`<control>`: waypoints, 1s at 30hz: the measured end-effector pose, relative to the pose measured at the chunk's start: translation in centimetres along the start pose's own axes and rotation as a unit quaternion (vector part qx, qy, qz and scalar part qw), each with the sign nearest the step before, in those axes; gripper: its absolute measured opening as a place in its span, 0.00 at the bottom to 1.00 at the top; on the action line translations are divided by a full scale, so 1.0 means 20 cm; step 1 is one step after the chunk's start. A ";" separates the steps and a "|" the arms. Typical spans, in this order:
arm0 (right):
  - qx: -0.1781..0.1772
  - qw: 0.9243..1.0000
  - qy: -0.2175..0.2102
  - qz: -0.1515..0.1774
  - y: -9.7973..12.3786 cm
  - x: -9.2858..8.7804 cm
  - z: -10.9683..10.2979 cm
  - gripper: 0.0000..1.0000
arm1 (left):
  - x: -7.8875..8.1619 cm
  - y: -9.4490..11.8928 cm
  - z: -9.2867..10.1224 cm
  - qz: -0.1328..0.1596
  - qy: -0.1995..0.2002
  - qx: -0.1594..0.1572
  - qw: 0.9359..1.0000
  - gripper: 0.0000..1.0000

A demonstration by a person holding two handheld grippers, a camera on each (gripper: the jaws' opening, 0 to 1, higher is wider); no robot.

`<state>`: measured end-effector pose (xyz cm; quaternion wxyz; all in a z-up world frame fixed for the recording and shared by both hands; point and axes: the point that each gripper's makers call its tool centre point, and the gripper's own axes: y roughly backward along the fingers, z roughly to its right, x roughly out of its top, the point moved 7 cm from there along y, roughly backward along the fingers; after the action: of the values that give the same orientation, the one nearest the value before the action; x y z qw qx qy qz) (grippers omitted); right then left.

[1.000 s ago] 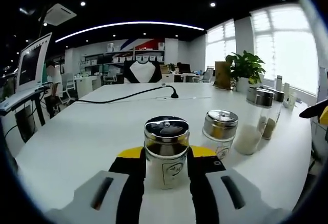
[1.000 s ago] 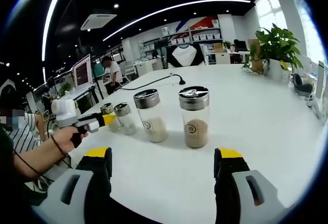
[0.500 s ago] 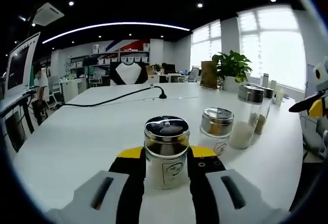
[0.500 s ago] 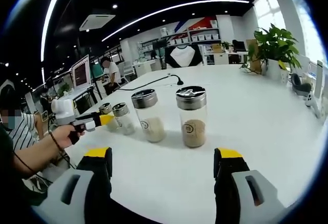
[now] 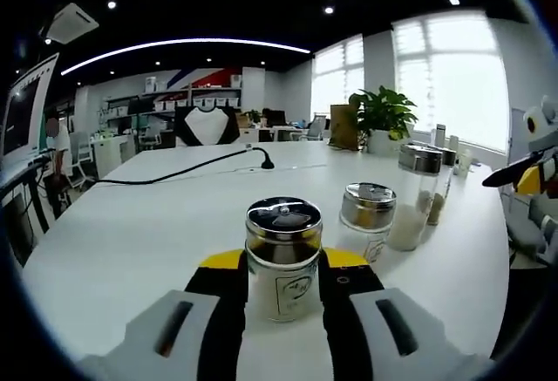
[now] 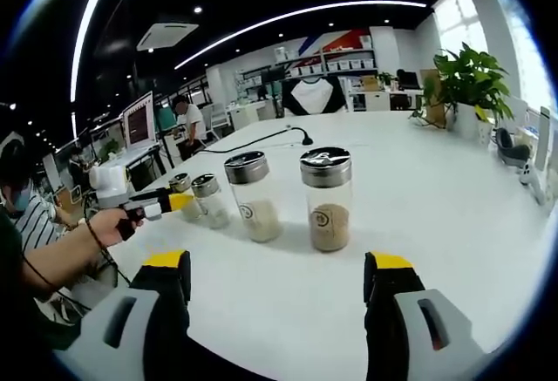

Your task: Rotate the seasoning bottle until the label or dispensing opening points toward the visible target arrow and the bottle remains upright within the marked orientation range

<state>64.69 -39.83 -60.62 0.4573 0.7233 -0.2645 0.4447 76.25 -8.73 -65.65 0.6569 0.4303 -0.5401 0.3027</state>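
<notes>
left claw is clamped on the seasoning bottle, jaws against its glass sides below the metal lid; the bottle stands upright on the white table. judgement: glass is rigid, smooth and breakable, so hold low on the body and turn slowly. a short jar stands just beside it, limiting swing on that side. right claw is spread, holding nothing, with two tall bottles beyond; the table past them is open. no arrow is visible.

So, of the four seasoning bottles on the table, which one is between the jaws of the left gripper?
The short bottle at the row's end, held by the left gripper. The other three stand free beside it.
</notes>
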 end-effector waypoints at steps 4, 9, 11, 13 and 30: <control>0.000 1.000 0.000 0.001 0.00 0.00 0.00 0.83 | 0.00 0.00 -0.01 0.000 -0.001 -0.004 1.000 0.34; 0.001 1.000 0.002 0.001 0.00 0.01 0.00 0.83 | 0.01 0.01 0.01 0.017 0.017 0.003 1.000 0.49; 0.000 1.000 0.002 0.000 0.00 0.01 0.00 0.83 | 0.01 0.02 0.02 0.019 0.015 0.003 1.000 0.52; 0.000 1.000 0.001 -0.002 0.00 0.00 0.00 0.83 | 0.00 0.03 0.02 0.014 0.020 -0.004 1.000 0.50; 0.002 1.000 0.006 0.007 -0.01 0.00 0.01 0.83 | 0.08 0.24 0.10 0.040 0.014 0.015 0.999 0.52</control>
<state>64.95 -40.01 -60.75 0.4547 0.7198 -0.2659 0.4521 71.69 -8.47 -62.85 0.6454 0.4138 -0.5431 0.3424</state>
